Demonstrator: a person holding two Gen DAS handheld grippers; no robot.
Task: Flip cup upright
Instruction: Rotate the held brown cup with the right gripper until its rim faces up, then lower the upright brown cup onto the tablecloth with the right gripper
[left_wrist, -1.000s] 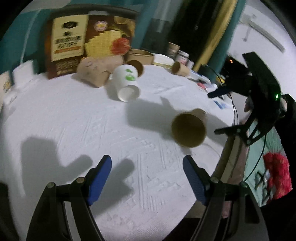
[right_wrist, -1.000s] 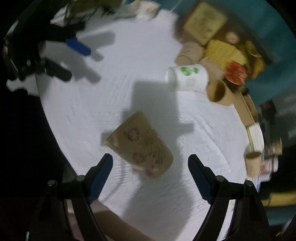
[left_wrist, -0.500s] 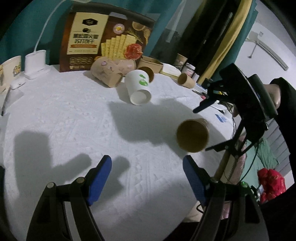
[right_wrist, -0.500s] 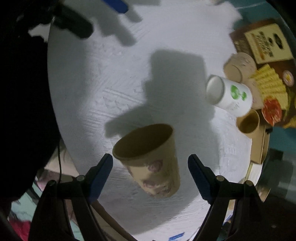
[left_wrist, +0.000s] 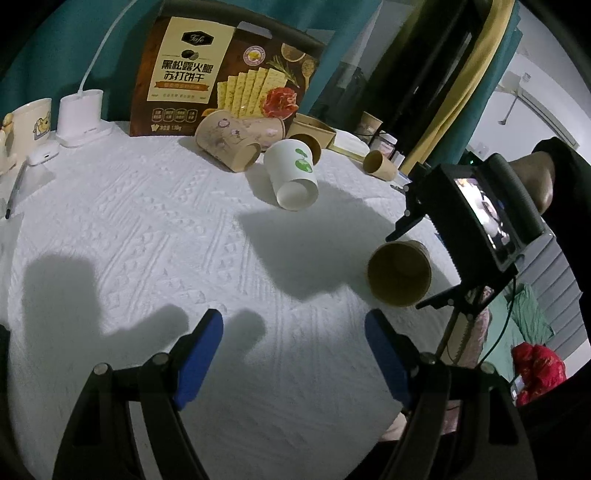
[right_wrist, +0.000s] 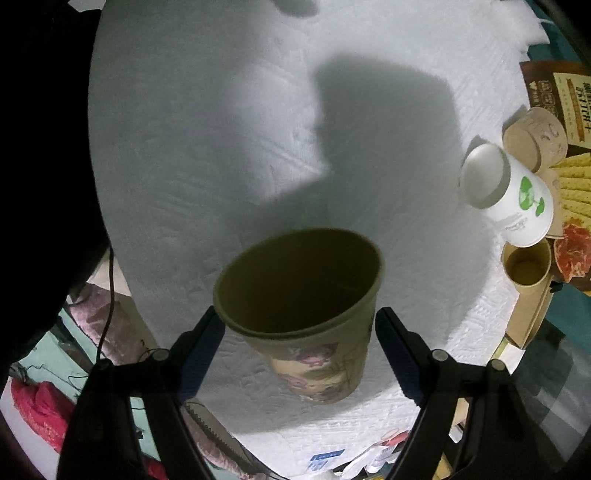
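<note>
A brown paper cup with a floral print (right_wrist: 306, 317) lies on its side near the right edge of the white table, its mouth open toward the left wrist view (left_wrist: 399, 275). My right gripper (right_wrist: 299, 332) is open, its blue-padded fingers on either side of the cup just below the rim; I cannot tell if they touch it. In the left wrist view the right gripper's (left_wrist: 410, 269) black fingers stand above and below the cup. My left gripper (left_wrist: 293, 354) is open and empty over the near part of the table.
A white cup with a green logo (left_wrist: 293, 177) lies on its side at mid-table. Behind it lie printed brown cups (left_wrist: 236, 142), a cracker box (left_wrist: 225, 74), a white lamp base (left_wrist: 79, 114) and a mug (left_wrist: 31, 120). The white tablecloth's (left_wrist: 147, 240) right edge is next to the cup.
My right gripper has closed in on the brown cup, so its fingers now flank the cup near the rim. The cup looks larger and nearer. My left gripper has barely moved.
</note>
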